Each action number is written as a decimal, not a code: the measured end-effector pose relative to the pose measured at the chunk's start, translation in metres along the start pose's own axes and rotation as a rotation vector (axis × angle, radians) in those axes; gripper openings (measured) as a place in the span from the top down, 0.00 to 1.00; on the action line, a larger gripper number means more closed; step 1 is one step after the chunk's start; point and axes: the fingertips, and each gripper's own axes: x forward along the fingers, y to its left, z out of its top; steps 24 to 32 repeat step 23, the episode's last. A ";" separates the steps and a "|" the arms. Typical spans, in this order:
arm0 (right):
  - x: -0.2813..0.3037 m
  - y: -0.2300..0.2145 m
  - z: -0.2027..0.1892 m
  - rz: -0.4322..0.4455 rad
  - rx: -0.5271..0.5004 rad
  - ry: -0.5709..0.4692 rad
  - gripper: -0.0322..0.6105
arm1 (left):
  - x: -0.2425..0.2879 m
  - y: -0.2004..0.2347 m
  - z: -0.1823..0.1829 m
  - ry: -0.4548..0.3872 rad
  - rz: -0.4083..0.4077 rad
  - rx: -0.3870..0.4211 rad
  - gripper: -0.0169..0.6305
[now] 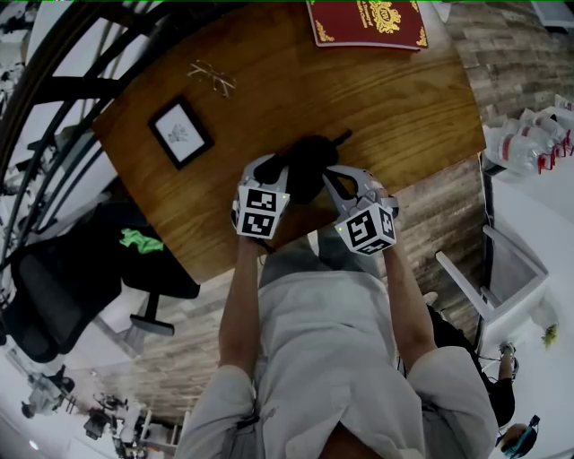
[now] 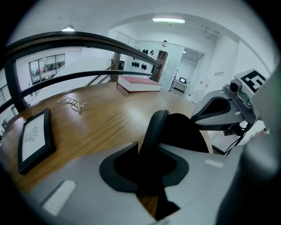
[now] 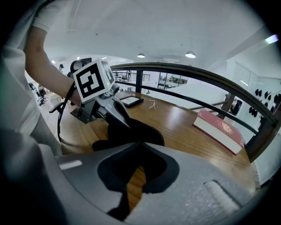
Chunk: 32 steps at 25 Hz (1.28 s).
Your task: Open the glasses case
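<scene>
The black glasses case (image 1: 309,161) lies on the wooden table (image 1: 395,108) near its front edge, between both grippers. My left gripper (image 1: 273,170) comes in from the left. In the left gripper view its jaws (image 2: 151,145) are closed on a raised black flap of the case (image 2: 154,125), with the rest of the case (image 2: 186,132) behind. My right gripper (image 1: 330,175) comes in from the right with its jaws together. Its tips (image 3: 139,144) sit against the near edge of the case (image 3: 131,132). Whether they pinch a thin edge is hidden.
A small black picture frame (image 1: 180,132) lies to the left on the table, wire-rimmed glasses (image 1: 213,76) beyond it, and a red book (image 1: 366,22) at the far edge. A black railing (image 1: 54,81) curves past the left side. An office chair (image 1: 63,278) stands below left.
</scene>
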 end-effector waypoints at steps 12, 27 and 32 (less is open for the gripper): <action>-0.001 0.000 -0.001 -0.003 0.006 -0.004 0.95 | 0.000 0.000 0.000 -0.001 0.002 -0.003 0.83; -0.001 0.001 0.000 0.004 -0.001 -0.003 0.95 | -0.001 0.000 0.000 -0.001 0.000 -0.006 0.83; -0.001 0.001 0.000 0.004 -0.001 -0.003 0.95 | -0.001 0.000 0.000 -0.001 0.000 -0.006 0.83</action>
